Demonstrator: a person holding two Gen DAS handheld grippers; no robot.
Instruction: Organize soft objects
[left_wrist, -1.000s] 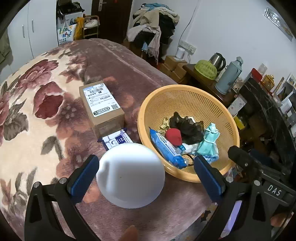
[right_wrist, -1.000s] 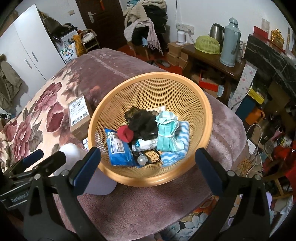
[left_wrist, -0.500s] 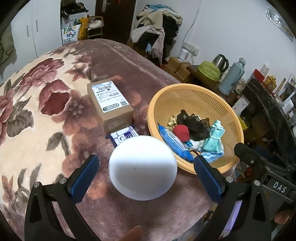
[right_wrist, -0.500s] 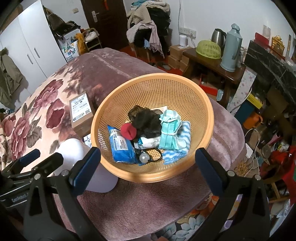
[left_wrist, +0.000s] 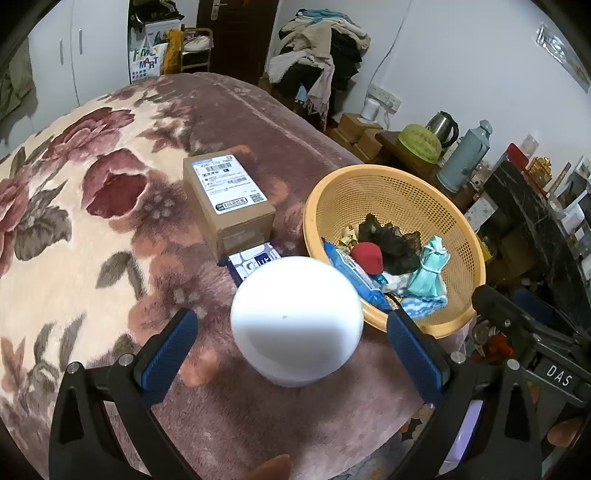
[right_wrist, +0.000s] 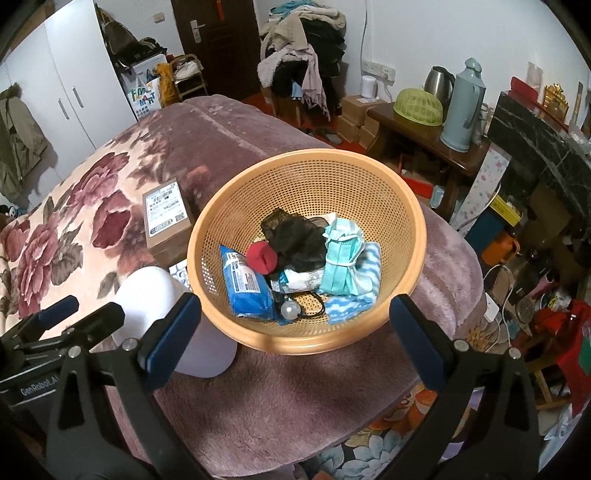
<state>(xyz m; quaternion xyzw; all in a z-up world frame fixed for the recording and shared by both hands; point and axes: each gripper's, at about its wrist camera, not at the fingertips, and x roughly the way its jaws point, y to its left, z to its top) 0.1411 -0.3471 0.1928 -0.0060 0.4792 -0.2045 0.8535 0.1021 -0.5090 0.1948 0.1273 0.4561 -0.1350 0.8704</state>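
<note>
1. Left tool (left_wrist: 291, 332) hangs over the bed (left_wrist: 92, 258), jaws wide apart and holding nothing; a white dome (left_wrist: 295, 325) sits between its blue pads (left_wrist: 170, 347), touching neither.
2. Right tool (right_wrist: 295, 332) hovers above the basket (right_wrist: 306, 177), also spread wide and empty.
3. The basket rests on the bed's corner, holding the soft things: a blue packet (right_wrist: 245, 284), red ball (right_wrist: 261, 257), black cloth (right_wrist: 295, 240), teal masks (right_wrist: 341, 262) and a blue-and-white towel (right_wrist: 354, 302).
4. A box (left_wrist: 229, 199) lies just left of the basket; a small blue-and-white pack (left_wrist: 255, 260) sits between box and dome.
</note>
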